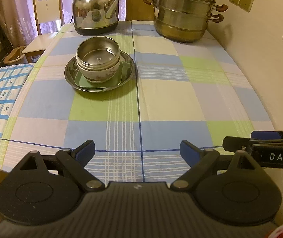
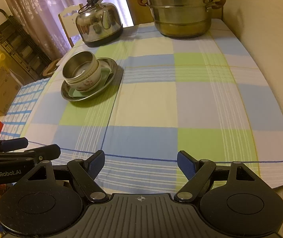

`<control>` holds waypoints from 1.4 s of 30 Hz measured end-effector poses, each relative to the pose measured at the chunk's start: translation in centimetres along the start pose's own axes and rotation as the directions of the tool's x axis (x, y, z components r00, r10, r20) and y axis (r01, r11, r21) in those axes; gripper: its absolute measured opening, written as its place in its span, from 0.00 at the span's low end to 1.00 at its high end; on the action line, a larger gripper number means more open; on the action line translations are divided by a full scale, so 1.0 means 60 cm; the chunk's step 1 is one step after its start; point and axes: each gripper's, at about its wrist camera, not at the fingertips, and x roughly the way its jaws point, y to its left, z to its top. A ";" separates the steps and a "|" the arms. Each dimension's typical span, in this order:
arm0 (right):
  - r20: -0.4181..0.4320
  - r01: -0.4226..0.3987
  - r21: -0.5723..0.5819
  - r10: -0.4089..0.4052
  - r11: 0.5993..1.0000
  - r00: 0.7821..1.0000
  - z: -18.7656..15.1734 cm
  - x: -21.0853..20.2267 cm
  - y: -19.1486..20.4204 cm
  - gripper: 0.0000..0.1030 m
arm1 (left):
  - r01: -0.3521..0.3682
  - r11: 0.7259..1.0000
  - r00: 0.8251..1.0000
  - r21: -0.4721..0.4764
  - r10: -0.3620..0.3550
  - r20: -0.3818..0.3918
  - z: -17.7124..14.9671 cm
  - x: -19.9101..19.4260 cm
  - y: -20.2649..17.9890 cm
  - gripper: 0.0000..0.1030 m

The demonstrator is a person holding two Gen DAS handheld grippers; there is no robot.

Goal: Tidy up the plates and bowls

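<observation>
While both claws hang wide apart and empty over the near edge of the surface (image 1: 161, 103), left claw (image 1: 137, 154) beside right claw (image 2: 141, 164), the stack sits far and to the left: a steel bowl (image 1: 97, 53) nested in a floral bowl (image 1: 99, 73), on a green dish (image 1: 125, 73) inside a steel plate (image 1: 72, 79). The steel looks light, stiff and slippery, the floral bowl probably ceramic and breakable, so pinching each rim is likely the surest hold.
</observation>
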 end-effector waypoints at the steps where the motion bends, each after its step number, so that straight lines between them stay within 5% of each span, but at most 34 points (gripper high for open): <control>1: 0.001 0.000 0.000 0.000 1.000 1.000 0.000 0.000 0.000 0.77 | 0.000 1.000 1.000 0.001 0.000 0.001 -0.001 -0.001 0.000 0.89; 42: 0.019 0.003 -0.007 -0.003 1.000 1.000 -0.012 -0.019 0.008 0.77 | 0.004 1.000 1.000 0.006 -0.004 0.018 -0.015 -0.024 -0.008 0.89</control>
